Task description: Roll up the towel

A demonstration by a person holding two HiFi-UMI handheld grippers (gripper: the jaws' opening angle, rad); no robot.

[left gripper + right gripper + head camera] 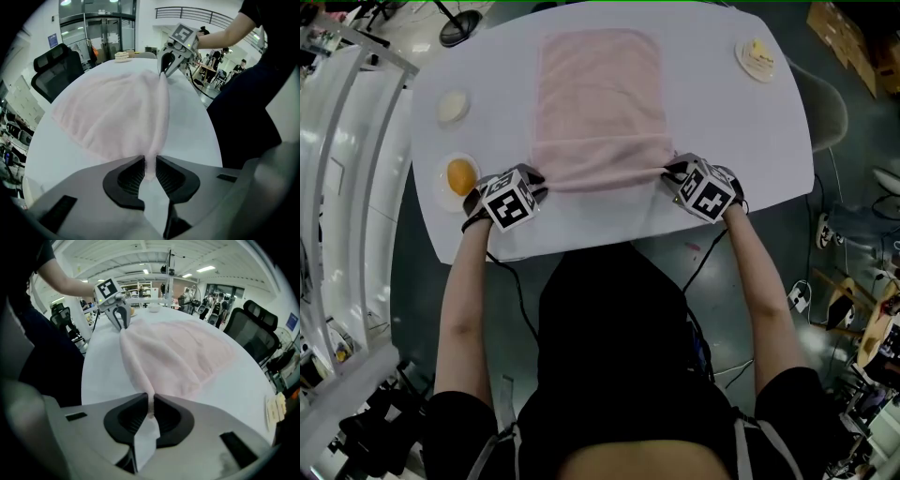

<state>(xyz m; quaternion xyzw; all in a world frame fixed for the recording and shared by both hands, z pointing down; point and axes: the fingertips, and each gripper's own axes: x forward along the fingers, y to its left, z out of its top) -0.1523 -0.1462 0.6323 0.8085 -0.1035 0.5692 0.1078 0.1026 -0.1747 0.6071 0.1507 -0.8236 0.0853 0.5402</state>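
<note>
A pale pink towel (600, 103) lies flat on the white table (712, 122), its near edge bunched and pulled taut between my two grippers. My left gripper (537, 178) is at the near left corner, and in the left gripper view the left gripper (150, 171) has its pads pressed on a thin fold of the towel (117, 112). My right gripper (671, 170) is at the near right corner, and in the right gripper view the right gripper (151, 411) is likewise shut on a fold of the towel (178, 352). Each gripper view shows the other one: the right gripper (166, 65) and the left gripper (121, 317).
A plate with an orange item (459, 175) sits just left of my left gripper, and a small white dish (453, 105) lies farther back. A plate of food (757, 58) is at the far right corner. Black office chairs (56, 70) (255, 333) stand beside the table.
</note>
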